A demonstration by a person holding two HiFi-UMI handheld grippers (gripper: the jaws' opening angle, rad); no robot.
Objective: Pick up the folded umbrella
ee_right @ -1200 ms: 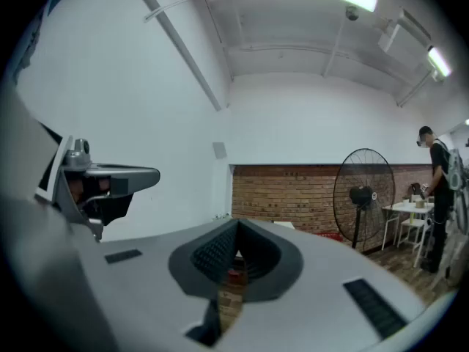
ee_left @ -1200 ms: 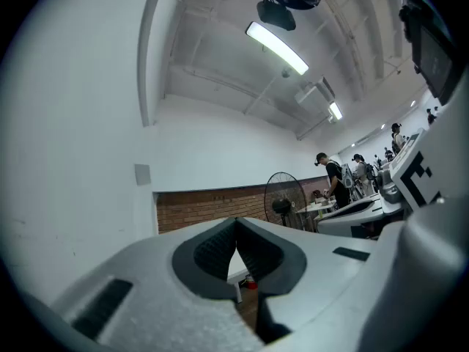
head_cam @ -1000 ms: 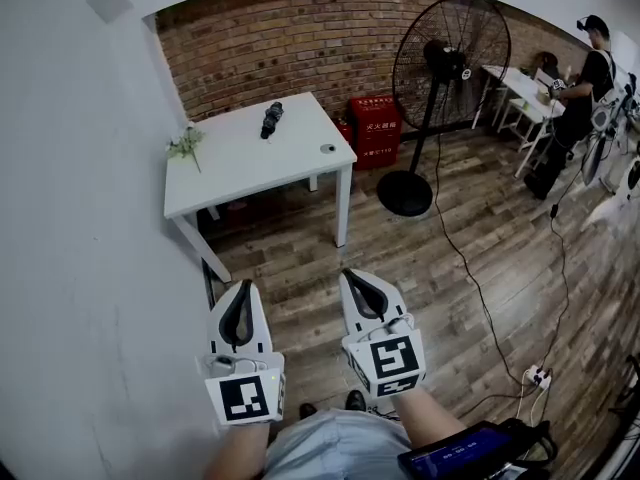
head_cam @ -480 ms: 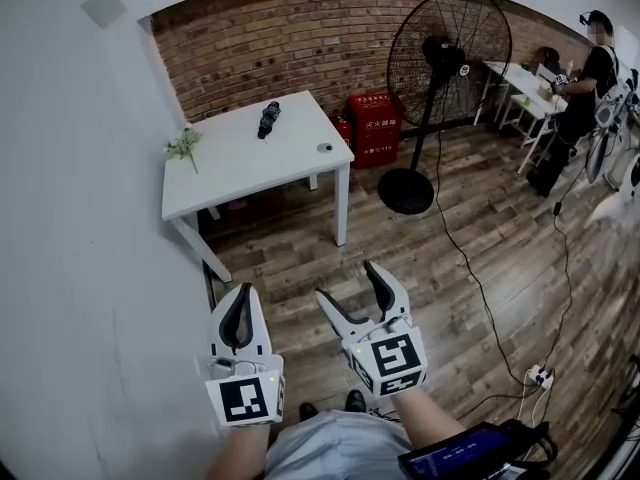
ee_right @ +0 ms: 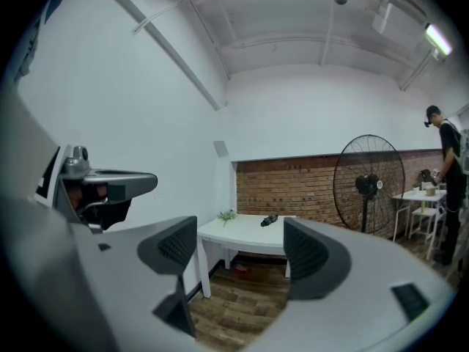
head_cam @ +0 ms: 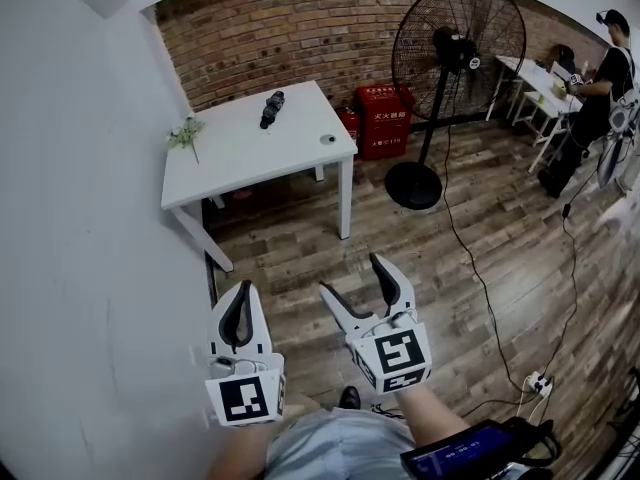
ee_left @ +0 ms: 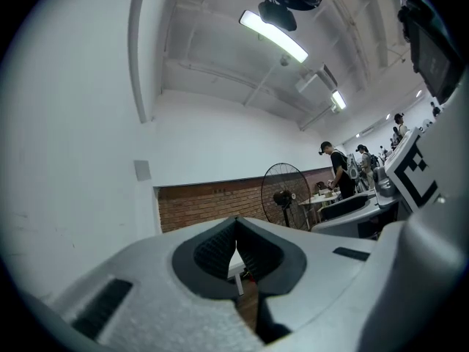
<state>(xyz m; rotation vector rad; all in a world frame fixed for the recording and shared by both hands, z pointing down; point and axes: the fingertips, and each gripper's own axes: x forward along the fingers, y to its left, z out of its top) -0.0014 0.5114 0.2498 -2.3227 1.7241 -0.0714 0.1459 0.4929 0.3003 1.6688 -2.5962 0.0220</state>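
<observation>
1. We count two grippers, both low in the head view over the wood floor [head_cam: 480, 228] and well apart from the table.
2. Left gripper [head_cam: 241, 290]: fingers together. Its own view shows the pads shut to a thin seam with nothing between them.
3. Right gripper [head_cam: 352, 276]: fingers wide apart, having just been opening. Between them we see only bare floor and the distant table, and nothing is held.
4. One white table [head_cam: 250, 163] stands in the corner where the white wall meets the brick wall [head_cam: 300, 28].
5. We count three things on it, left to right:
   - one green sprig [head_cam: 185, 133] at the left edge;
   - one folded umbrella [head_cam: 271, 109], black, lying flat near the far edge and touched by neither gripper;
   - one small round item [head_cam: 328, 139] near the right front corner.
6. One red box [head_cam: 384, 120] sits on the floor just right of the table.
7. One standing fan [head_cam: 455, 48] is right of the box.
8. One person [head_cam: 600, 83] stands at the far right, beside a second white table [head_cam: 535, 76].
</observation>
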